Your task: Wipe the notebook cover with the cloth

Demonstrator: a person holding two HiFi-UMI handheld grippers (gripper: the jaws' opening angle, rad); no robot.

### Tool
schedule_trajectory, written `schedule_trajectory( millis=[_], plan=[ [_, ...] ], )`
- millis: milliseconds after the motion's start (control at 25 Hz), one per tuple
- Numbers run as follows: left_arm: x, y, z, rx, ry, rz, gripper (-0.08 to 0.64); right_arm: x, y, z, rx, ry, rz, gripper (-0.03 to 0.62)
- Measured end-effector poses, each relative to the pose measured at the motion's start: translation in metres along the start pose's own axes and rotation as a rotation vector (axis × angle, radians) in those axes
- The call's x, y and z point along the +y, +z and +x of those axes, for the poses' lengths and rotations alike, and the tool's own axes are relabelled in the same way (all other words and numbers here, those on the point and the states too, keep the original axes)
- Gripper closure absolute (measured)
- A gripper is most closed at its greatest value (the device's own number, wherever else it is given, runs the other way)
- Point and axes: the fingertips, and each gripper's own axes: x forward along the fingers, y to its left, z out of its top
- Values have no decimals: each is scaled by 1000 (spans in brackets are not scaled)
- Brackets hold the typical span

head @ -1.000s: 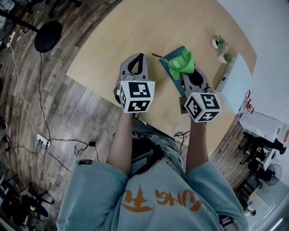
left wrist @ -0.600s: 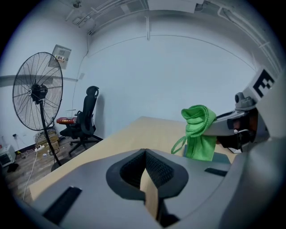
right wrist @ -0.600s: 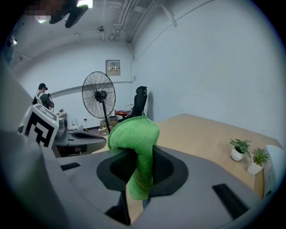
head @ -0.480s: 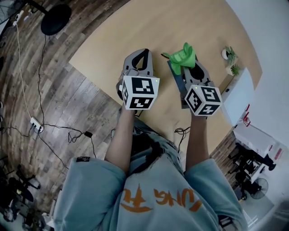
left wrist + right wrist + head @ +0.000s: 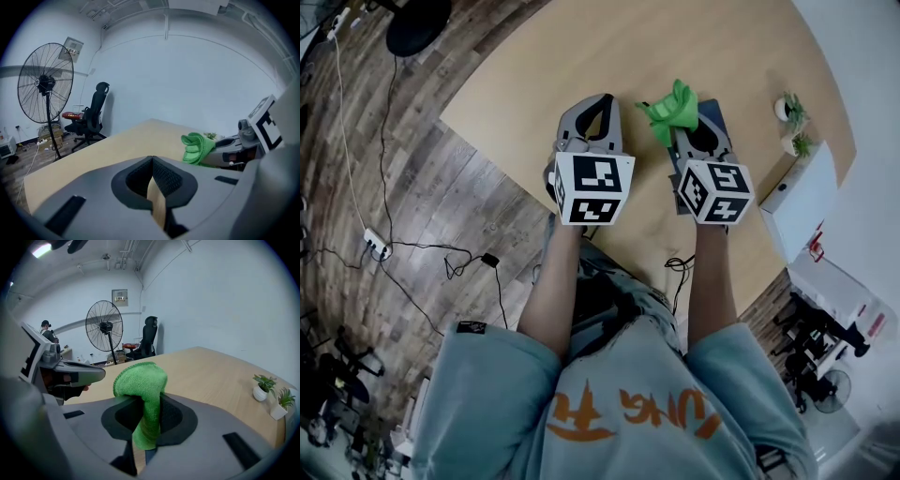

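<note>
The green cloth is bunched and pinched in my right gripper, which is shut on it; in the right gripper view the cloth folds over the jaws. A dark blue notebook lies on the wooden table, mostly hidden under the right gripper, and the cloth sits at its left edge. My left gripper hovers beside it to the left, jaws shut with nothing between them. The left gripper view shows the cloth off to the right.
Two small potted plants and a white box stand at the table's right end. A standing fan and an office chair are beyond the table. Cables and a power strip lie on the wooden floor.
The right gripper has carried the cloth leftward across the notebook to its left edge, closer to the left gripper. The left gripper has stayed shut beside it.
</note>
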Motion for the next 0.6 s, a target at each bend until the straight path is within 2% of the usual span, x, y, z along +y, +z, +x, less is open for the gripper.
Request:
schedule_trajectory(
  millis=[360, 600],
  plan=[
    [1, 2, 1, -12, 3, -20, 543, -5, -27, 15, 100, -27, 2, 526],
    [3, -3, -1, 3, 6, -14, 543, -4, -36, 15, 130, -48, -3, 526]
  ],
)
